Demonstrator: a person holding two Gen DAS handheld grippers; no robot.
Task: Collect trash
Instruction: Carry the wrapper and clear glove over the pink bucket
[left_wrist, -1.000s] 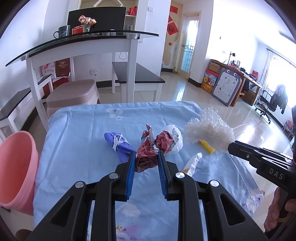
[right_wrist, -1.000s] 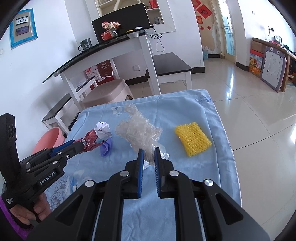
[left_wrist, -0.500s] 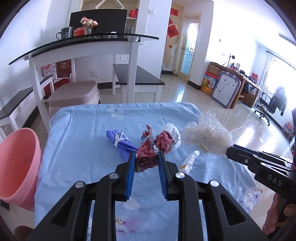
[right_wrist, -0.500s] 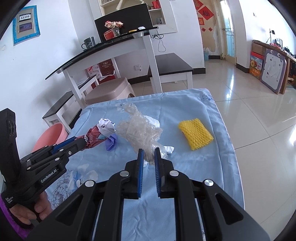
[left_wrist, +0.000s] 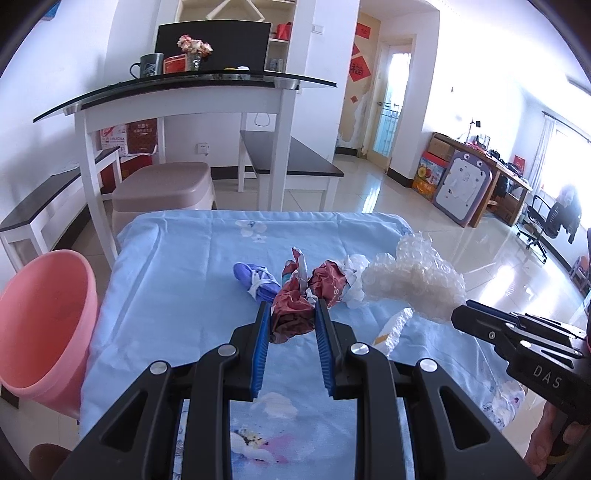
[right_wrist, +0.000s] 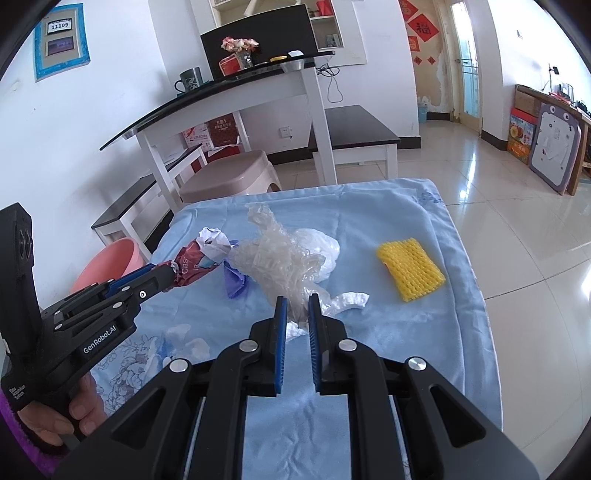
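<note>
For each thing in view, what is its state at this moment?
left claw: shut on red wrapper
red wrapper: crumpled, gripped
right claw: shut on clear plastic wrap
clear plastic wrap: bunched, gripped at one end
yellow foam net: lying flat on cloth
pink bin: upright beside table

Probably a home: desk (left_wrist: 184, 96), stool (left_wrist: 162, 188).

Desk cloth (left_wrist: 177, 280): light blue, pale floral print. Crumpled wrapper (left_wrist: 295, 310): dark red with white. Wad beside it (left_wrist: 255, 280): purple-blue, white tie. Bubble wrap (right_wrist: 280, 262): clear, whitish. Foam net (right_wrist: 408, 267): yellow, mesh pattern. Bucket (left_wrist: 40, 325): pink. Left tongs (left_wrist: 291, 325), right tongs (right_wrist: 295, 310): black, blue ribbed pads.
</note>
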